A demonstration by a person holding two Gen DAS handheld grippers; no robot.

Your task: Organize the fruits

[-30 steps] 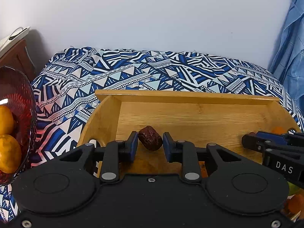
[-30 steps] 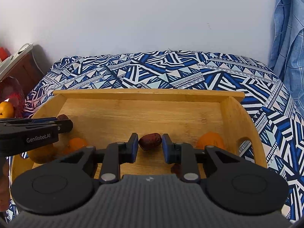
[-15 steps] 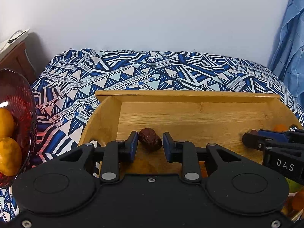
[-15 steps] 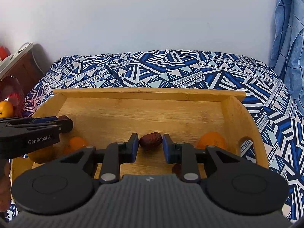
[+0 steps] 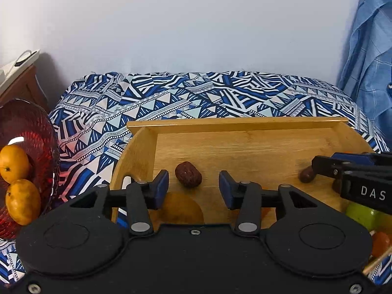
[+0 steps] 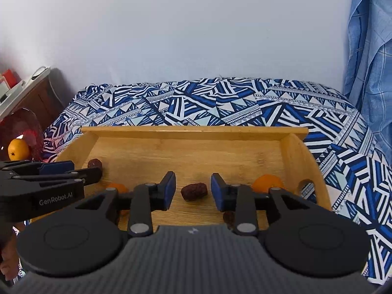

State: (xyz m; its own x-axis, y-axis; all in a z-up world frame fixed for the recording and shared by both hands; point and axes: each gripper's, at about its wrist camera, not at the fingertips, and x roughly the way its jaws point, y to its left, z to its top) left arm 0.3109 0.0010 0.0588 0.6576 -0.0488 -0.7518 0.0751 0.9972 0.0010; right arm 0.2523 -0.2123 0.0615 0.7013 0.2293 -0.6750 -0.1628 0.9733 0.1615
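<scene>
A wooden tray [image 5: 245, 126] [image 6: 196, 130] lies on a blue patterned cloth. In the left wrist view a wrinkled brown date [image 5: 188, 177] rests on the tray floor between the fingers of my left gripper [image 5: 193, 187]. Its jaws are opening and the pads stand clear of the fruit. The right wrist view shows a second date [image 6: 194, 191] lying between the fingers of my right gripper [image 6: 193, 189]. Those jaws are opening too, with a gap on each side. Each gripper shows in the other's view: the right gripper [image 5: 318, 167] and the left gripper [image 6: 90, 170].
A red glass bowl [image 5: 34, 127] [image 6: 27, 122] with two oranges [image 5: 13, 164] stands left of the tray. An orange [image 6: 267, 182] and another small orange fruit [image 6: 116, 187] also lie in the tray, and a green apple [image 5: 362, 214] shows at the lower right. A blue curtain [image 6: 367, 73] hangs at the right.
Both grippers' jaws have spread away from their dates, which now lie loose on the tray. The left gripper has drawn back and risen a little.
</scene>
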